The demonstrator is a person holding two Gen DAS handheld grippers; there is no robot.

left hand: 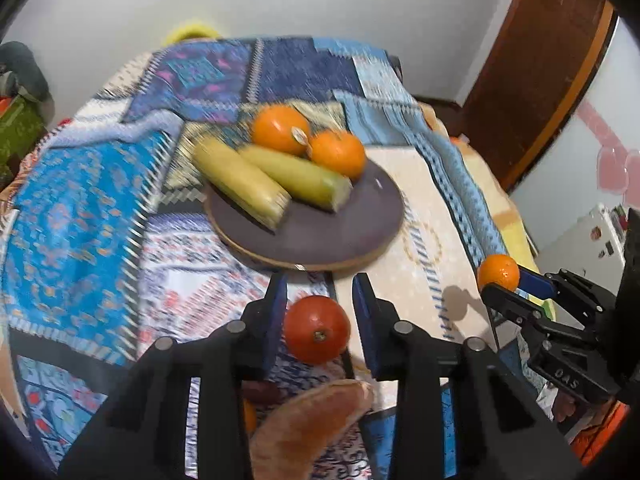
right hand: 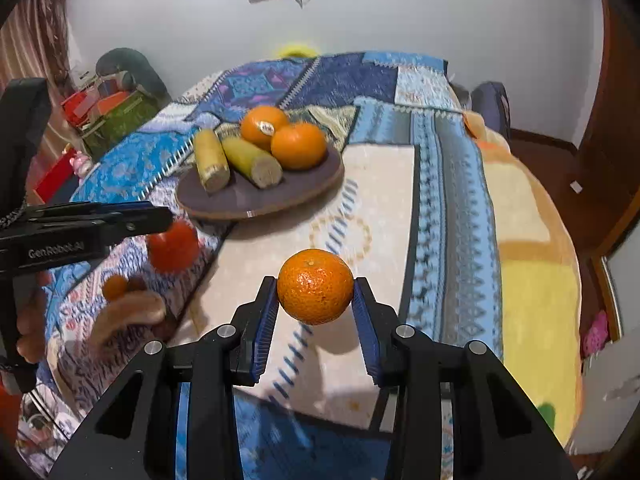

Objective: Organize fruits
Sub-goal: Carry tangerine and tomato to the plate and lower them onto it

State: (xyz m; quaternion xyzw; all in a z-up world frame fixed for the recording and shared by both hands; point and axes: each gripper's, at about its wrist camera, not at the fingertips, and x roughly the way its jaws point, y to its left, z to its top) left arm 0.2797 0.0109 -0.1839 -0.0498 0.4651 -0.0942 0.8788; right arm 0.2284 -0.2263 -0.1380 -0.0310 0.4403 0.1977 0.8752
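Observation:
A round dark plate (left hand: 360, 220) (right hand: 316, 184) on the patchwork-covered table holds two oranges (left hand: 280, 128) (right hand: 298, 146) and two yellow-green stalk pieces (left hand: 240, 180) (right hand: 252, 162). My left gripper (left hand: 320, 312) has its fingers either side of a red tomato (left hand: 316, 330) (right hand: 174, 246); the left finger touches it, a gap shows on the right. My right gripper (right hand: 316, 300) is shut on a small orange mandarin (right hand: 315, 286) (left hand: 498, 272), held above the cloth.
A brownish banana-shaped fruit (left hand: 308, 424) (right hand: 128, 312) and a small orange fruit (right hand: 114, 286) lie near the table's front left. The table edge drops to the right toward a wooden door (left hand: 540, 80). Boxes (right hand: 116, 116) stand at the far left.

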